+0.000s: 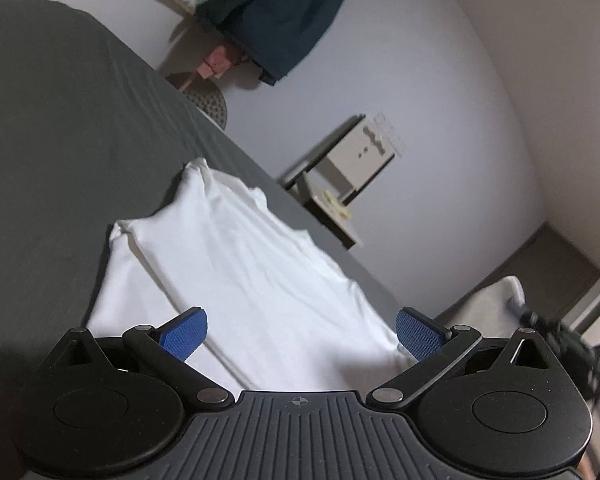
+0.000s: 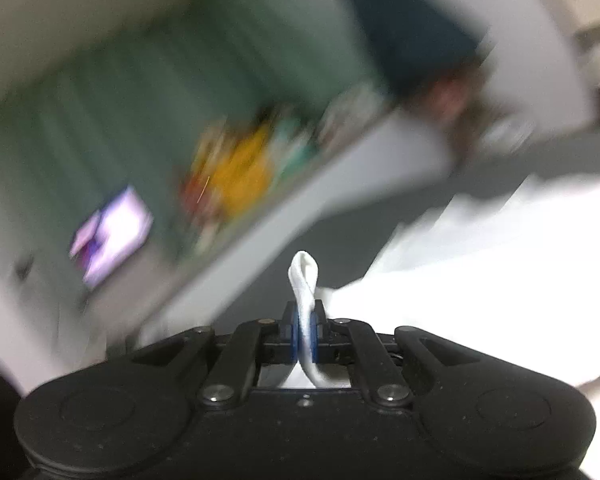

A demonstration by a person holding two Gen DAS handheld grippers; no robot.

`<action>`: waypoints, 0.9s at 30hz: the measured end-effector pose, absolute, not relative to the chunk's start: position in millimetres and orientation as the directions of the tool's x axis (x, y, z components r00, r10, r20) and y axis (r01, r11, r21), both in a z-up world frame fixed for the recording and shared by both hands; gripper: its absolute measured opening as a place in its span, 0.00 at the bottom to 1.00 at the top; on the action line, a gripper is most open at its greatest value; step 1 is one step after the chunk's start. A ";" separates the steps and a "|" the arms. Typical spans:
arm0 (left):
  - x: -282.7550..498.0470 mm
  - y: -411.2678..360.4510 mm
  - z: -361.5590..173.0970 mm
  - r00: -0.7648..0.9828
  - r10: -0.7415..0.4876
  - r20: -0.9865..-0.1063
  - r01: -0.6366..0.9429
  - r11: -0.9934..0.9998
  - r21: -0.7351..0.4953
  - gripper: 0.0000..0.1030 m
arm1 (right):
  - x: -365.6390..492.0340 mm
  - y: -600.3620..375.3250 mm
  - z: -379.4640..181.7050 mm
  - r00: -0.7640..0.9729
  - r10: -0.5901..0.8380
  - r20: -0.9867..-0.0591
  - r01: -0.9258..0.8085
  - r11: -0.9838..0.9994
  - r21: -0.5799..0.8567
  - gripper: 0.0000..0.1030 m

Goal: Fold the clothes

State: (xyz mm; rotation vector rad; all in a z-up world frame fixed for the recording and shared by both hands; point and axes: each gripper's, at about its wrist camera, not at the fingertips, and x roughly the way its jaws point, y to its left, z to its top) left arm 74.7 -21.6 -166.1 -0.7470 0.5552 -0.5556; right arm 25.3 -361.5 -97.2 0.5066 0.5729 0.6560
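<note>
Close in front of the left gripper [image 1: 302,336], a white garment [image 1: 236,276] lies spread on a dark grey bed [image 1: 60,140], wrinkled along its length, one long side already folded over onto the rest. The left gripper's jaws stand wide open just above the near end of the cloth, with a blue pad [image 1: 184,338] on either side and nothing between them. Off to its right, low at the edge of the left wrist view, the other device [image 1: 572,348] shows dark and blurred, with a bit of pale cloth just above it.

The right gripper [image 2: 305,334] has its jaws closed tight on a pinch of the white cloth — a small loop [image 2: 303,276] of fabric pokes up past the blue pads, and the rest of the garment [image 2: 500,248] trails away to the right, bright and overexposed. That view is heavily smeared.

Beyond the bed's edge stands a small white bedside cabinet [image 1: 356,160] against the pale wall [image 1: 420,60]. Farther back a dark blue garment [image 1: 284,20] hangs down, with a green curtain [image 2: 180,80] next to it — and in the right wrist view a blurred lit screen [image 2: 112,236] and some orange and red shapes I cannot make out.
</note>
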 end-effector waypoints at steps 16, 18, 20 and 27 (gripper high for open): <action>81.5 -28.0 -195.3 0.633 -0.718 -0.291 0.218 0.526 -0.822 1.00 | 12.8 -280.8 -150.5 0.499 0.664 -0.557 -0.514 0.744 0.427 0.27; 80.8 -32.3 -196.2 0.603 -0.726 -0.332 0.220 0.551 -0.805 1.00 | 8.0 -275.8 -150.8 0.495 0.657 -0.568 -0.546 0.744 0.384 0.39; 78.5 -36.6 -197.5 0.568 -0.730 -0.380 0.228 0.583 -0.780 1.00 | 2.1 -272.6 -149.9 0.498 0.651 -0.573 -0.580 0.741 0.338 0.46; 80.2 -44.8 -203.1 0.425 -0.725 -0.542 0.192 0.657 -0.729 1.00 | -12.1 -270.3 -146.7 0.487 0.633 -0.601 -0.659 0.718 0.222 0.46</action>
